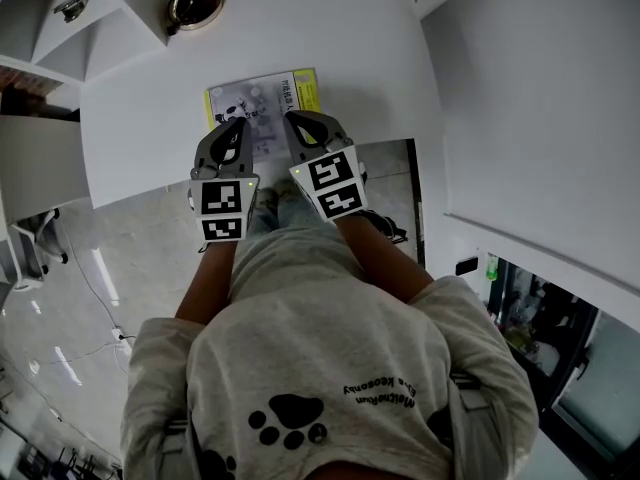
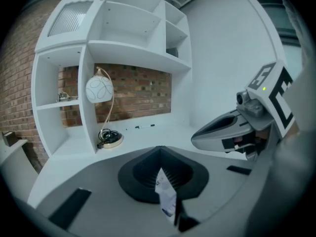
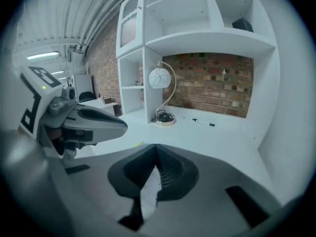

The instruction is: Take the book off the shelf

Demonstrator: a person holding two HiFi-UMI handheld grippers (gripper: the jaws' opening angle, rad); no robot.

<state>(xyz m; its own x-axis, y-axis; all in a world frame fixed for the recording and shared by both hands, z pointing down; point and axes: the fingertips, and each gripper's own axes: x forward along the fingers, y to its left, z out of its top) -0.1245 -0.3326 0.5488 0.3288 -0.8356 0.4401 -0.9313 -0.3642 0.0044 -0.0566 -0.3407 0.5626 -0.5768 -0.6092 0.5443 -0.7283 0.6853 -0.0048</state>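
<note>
Book [image 1: 262, 98] looked thin, light, floppy; left gripper [image 1: 238, 125] and right gripper [image 1: 293, 122] each clamped its near edge, spaced apart against sagging.

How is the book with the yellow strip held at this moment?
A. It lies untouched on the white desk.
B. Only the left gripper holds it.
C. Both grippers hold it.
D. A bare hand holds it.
C: the left gripper and the right gripper are each shut on the near edge of the book, and each gripper view shows its thin pages between closed jaws.
</note>
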